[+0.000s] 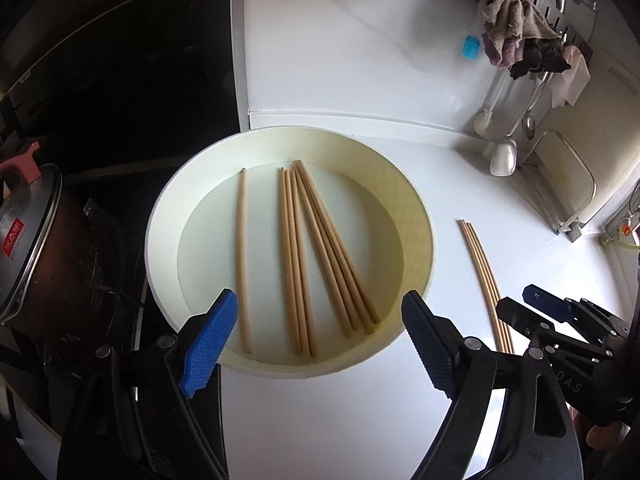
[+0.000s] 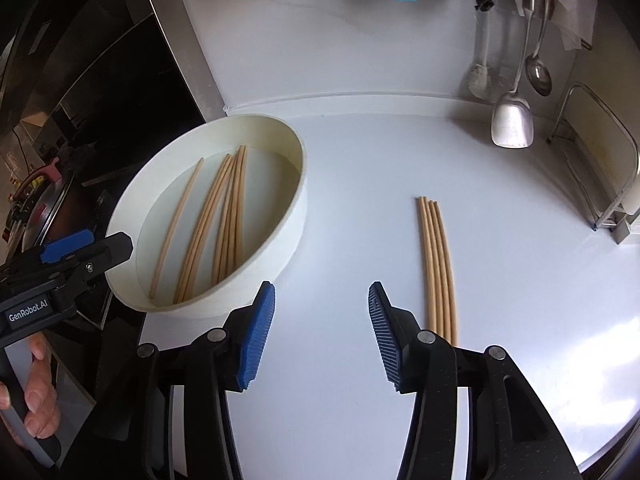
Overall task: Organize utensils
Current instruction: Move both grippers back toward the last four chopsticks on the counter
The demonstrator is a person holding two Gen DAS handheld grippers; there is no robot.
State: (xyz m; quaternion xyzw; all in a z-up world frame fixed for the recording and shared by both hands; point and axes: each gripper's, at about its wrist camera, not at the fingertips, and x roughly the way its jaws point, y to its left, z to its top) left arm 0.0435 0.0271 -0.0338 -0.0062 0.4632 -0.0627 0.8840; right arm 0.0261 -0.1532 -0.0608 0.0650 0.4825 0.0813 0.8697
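Observation:
A round cream tray (image 1: 160, 216) (image 2: 288, 232) on the white counter holds several wooden chopsticks (image 1: 304, 256) (image 2: 224, 220), one lying apart at the left (image 1: 243, 260). A few more chopsticks (image 1: 484, 276) (image 2: 438, 264) lie side by side on the counter right of the tray. My left gripper (image 1: 316, 340) is open and empty above the tray's near rim. My right gripper (image 2: 322, 336) is open and empty over bare counter, just left of the loose chopsticks; it also shows in the left wrist view (image 1: 536, 308).
A black stove (image 1: 120, 80) with a lidded pot (image 1: 36, 240) lies left of the tray. Hanging cloths (image 1: 516, 32), a spatula (image 2: 513, 120), a ladle (image 2: 538, 74) and a brush (image 2: 480, 76) hang on the back wall. A metal rack (image 2: 596, 168) stands at the right.

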